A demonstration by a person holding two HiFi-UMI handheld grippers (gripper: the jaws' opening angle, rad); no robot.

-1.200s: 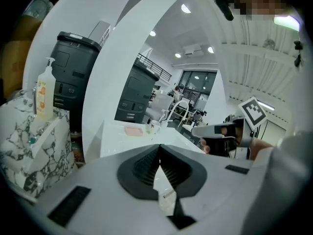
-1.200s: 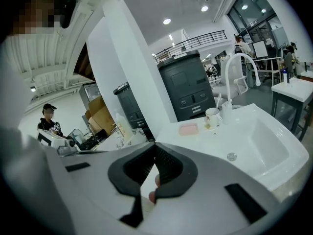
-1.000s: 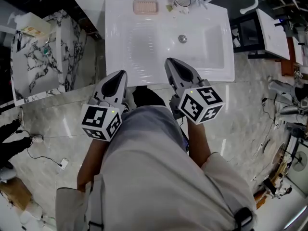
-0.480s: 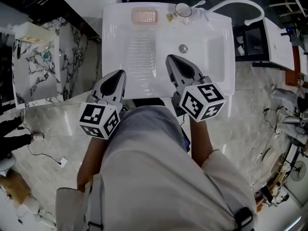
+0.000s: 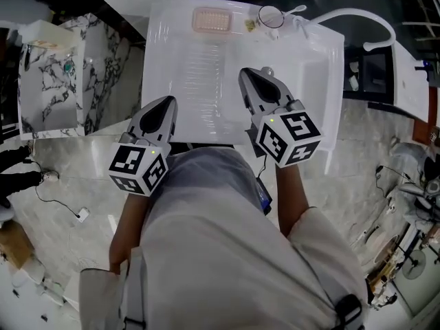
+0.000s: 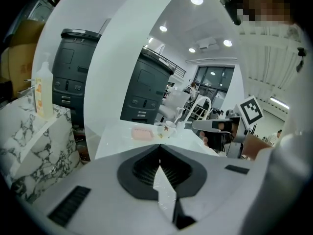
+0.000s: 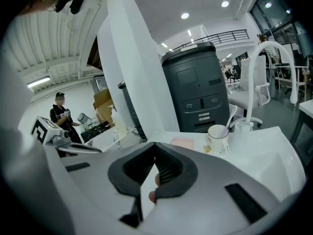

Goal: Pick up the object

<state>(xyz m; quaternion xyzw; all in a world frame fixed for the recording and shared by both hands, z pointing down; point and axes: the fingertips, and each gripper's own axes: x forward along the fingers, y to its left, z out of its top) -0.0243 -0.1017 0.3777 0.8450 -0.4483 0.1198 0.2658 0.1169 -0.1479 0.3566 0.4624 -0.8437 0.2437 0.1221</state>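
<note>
1. Our right gripper (image 5: 251, 72) hangs over the basin of the sink (image 5: 155, 60), its jaws pressed together on nothing. Our left gripper (image 5: 168, 100), likewise closed and bare, is at the near rim.
2. We judge this to be the approach step, since nothing is grasped yet.
3. The likely objects sit on the far rim: a pink soap (image 5: 209, 20) at 11 o'clock from the right gripper and a cup (image 5: 270, 17) at 1 o'clock. We cannot tell which is meant.
4. Next, we must spread the jaws before reaching.
</note>
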